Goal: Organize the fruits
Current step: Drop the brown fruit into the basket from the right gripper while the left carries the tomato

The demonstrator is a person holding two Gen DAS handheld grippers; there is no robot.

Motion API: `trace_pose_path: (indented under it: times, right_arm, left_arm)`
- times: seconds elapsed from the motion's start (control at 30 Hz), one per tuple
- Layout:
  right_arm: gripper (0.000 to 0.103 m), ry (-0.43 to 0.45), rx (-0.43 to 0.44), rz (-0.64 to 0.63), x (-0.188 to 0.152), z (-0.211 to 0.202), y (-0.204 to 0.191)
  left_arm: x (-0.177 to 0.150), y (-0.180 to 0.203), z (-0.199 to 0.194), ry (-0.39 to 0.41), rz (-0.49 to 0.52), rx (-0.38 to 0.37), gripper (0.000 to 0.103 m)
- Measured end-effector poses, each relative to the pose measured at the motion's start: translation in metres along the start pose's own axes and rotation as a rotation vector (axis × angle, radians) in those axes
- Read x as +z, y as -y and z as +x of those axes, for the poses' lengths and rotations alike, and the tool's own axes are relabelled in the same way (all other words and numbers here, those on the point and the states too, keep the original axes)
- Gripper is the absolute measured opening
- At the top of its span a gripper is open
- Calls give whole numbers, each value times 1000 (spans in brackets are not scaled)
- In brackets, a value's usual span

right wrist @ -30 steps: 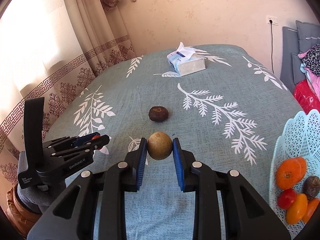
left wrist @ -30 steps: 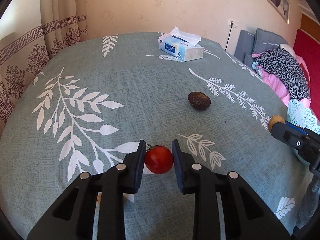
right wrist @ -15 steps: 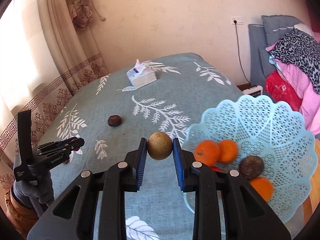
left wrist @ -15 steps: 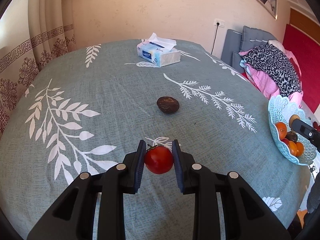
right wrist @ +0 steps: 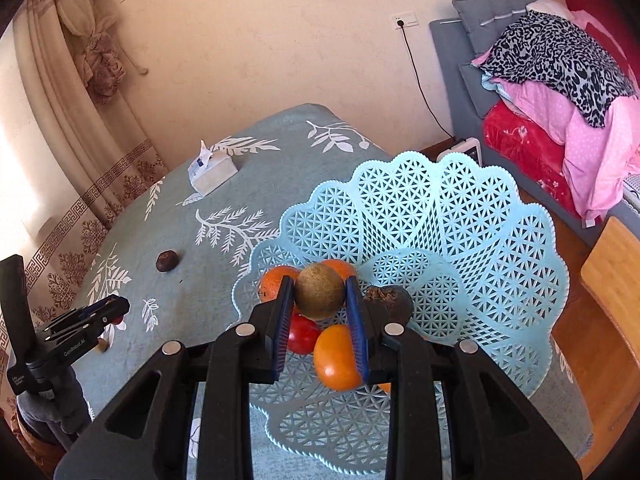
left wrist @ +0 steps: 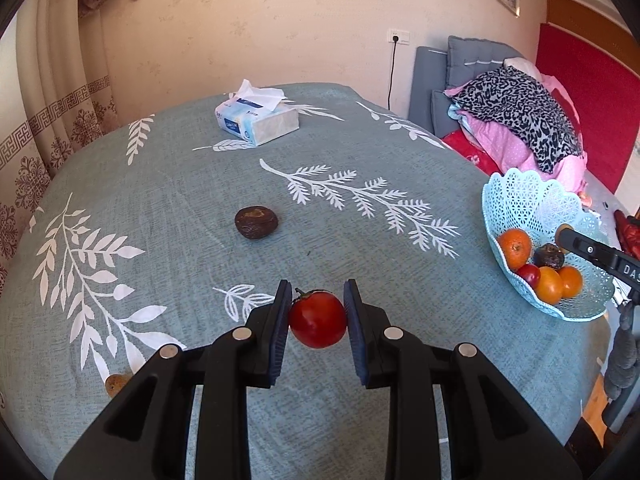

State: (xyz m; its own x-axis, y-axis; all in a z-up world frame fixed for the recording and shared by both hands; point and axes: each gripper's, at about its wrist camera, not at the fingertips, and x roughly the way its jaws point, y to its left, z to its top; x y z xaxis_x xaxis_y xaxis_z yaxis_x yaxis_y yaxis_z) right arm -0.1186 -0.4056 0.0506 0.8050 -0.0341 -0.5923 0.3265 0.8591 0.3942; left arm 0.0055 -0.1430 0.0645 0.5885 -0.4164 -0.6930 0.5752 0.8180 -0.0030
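Observation:
My left gripper (left wrist: 318, 318) is shut on a red tomato (left wrist: 318, 320) and holds it above the teal tablecloth. My right gripper (right wrist: 320, 300) is shut on a round brown-green fruit (right wrist: 320, 291) and holds it over the light blue lattice basket (right wrist: 460, 240), which holds oranges (right wrist: 338, 356), a red tomato (right wrist: 302, 334) and a dark fruit (right wrist: 390, 300). The basket (left wrist: 520, 196) also shows at the right table edge in the left wrist view, with the right gripper's tip (left wrist: 568, 236) over it. A dark brown fruit (left wrist: 256, 222) lies mid-table.
A tissue box (left wrist: 258, 120) stands at the far side of the table. A small yellowish fruit (left wrist: 116, 384) lies near the front left. Curtains hang at the left. A bed with piled clothes (left wrist: 520, 120) is to the right, past the table edge.
My right gripper has swung right with the brown-green fruit, from mid-table to over the basket. My left gripper has closed on the tomato, lifted it and turned right.

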Motion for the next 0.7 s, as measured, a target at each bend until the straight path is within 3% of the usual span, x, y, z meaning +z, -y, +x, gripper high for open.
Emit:
trace_pose_path:
  times: [0.1,0.17,0.33,0.7]
  right_arm:
    - [30,1,5,20,2,0,5]
    - [37,20,0,34,4,-4,8]
    - [38,65,-10,60,9,-18,18]
    - [41,96,-13,97,8,-28,30]
  left_arm:
    - [3,11,2,-6,19,-19,27]
    - [3,19,3,-12,29,-38,27]
    - [3,49,5,-19,89,-85,27]
    - [11,115,9,-32,162,-266,27]
